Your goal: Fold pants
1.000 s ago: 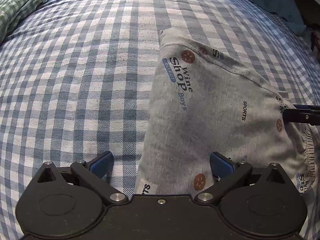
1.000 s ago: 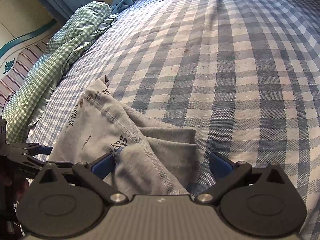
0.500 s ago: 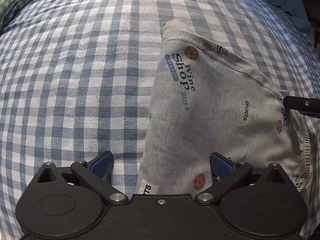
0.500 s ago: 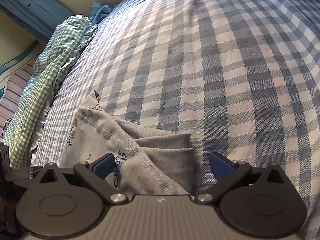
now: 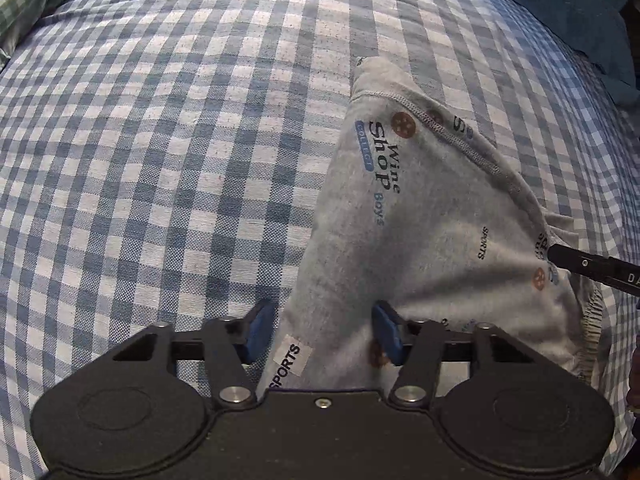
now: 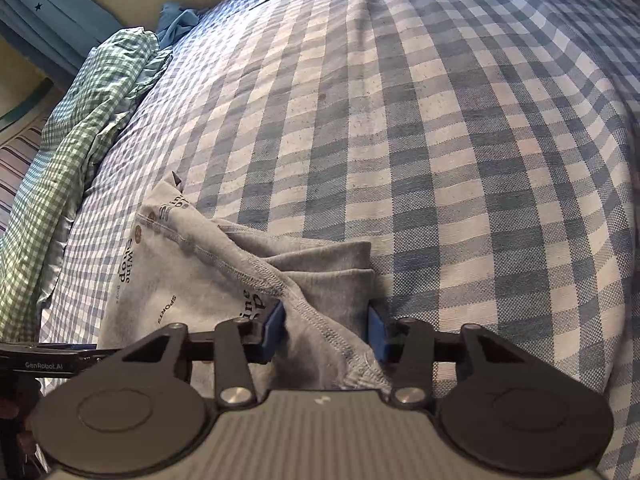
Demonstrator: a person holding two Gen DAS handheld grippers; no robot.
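Grey printed pants (image 5: 420,216) lie folded on the blue checked bedsheet (image 5: 160,160). My left gripper (image 5: 324,332) straddles their near left edge. Its jaws are closing; the cloth lies flat between the blue pads (image 5: 260,332), not pinched. In the right wrist view the pants (image 6: 168,280) bunch at the waistband end. My right gripper (image 6: 326,330) is closing on that bunch, and both pads (image 6: 276,326) touch the grey cloth. A black finger of the right gripper (image 5: 592,266) shows at the pants' right edge in the left wrist view.
A green checked blanket (image 6: 80,120) is heaped along the bed's left side. A teal cloth (image 5: 560,8) lies at the far right corner. The checked sheet (image 6: 440,160) stretches beyond the pants. The left gripper's body (image 6: 48,362) shows at the lower left.
Both grippers' jaws have narrowed from wide open onto the pants. Both views have rolled slightly. The pants have stayed where they were.
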